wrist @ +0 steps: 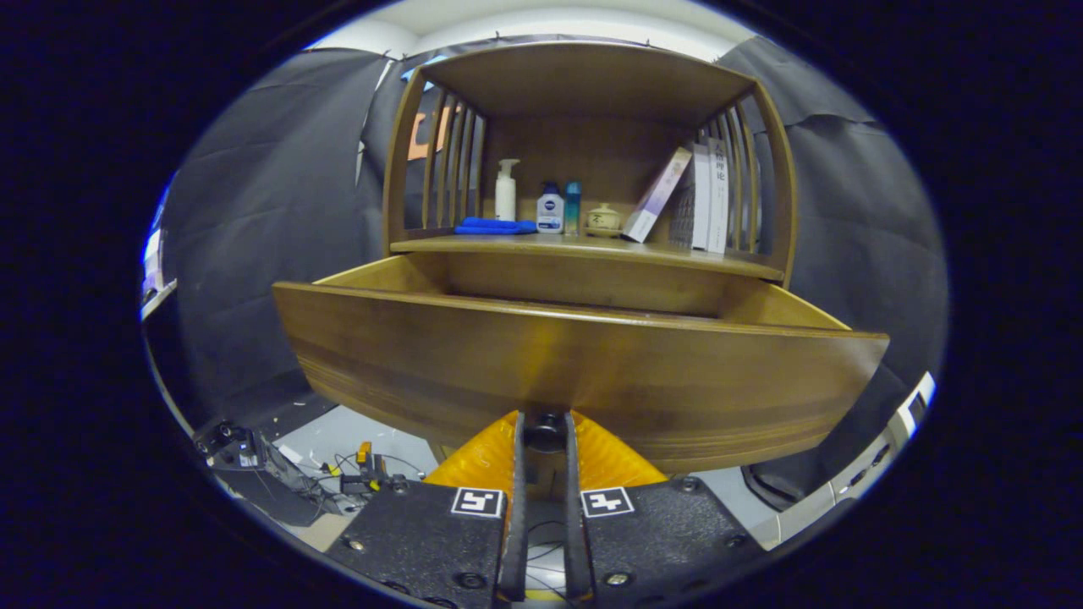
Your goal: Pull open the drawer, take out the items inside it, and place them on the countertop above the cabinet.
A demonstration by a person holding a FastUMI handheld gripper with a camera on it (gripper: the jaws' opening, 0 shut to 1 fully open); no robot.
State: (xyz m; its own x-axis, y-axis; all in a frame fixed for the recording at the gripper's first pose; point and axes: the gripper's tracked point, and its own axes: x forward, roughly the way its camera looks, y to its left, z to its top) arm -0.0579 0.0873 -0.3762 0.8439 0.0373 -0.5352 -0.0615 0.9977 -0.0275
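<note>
Wooden drawer (584, 372) stands pulled out because the hand-held gripper (544, 433) is clamped on its knob (544, 436).

A white pump bottle (506, 189) stands on the shelf behind a folded blue cloth (495, 226). Beside them are a small white bottle (550, 211), a teal bottle (573, 207) and a lidded pot (604, 219). Books (695, 198) lean further along. Cables (355, 472) lie on the floor.

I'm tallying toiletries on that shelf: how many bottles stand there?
3. White pump bottle behind the blue cloth; short white bottle beside it; slim teal bottle next, by the small jar. Others may hide behind books. Hand-held gripper grips the drawer knob.
</note>
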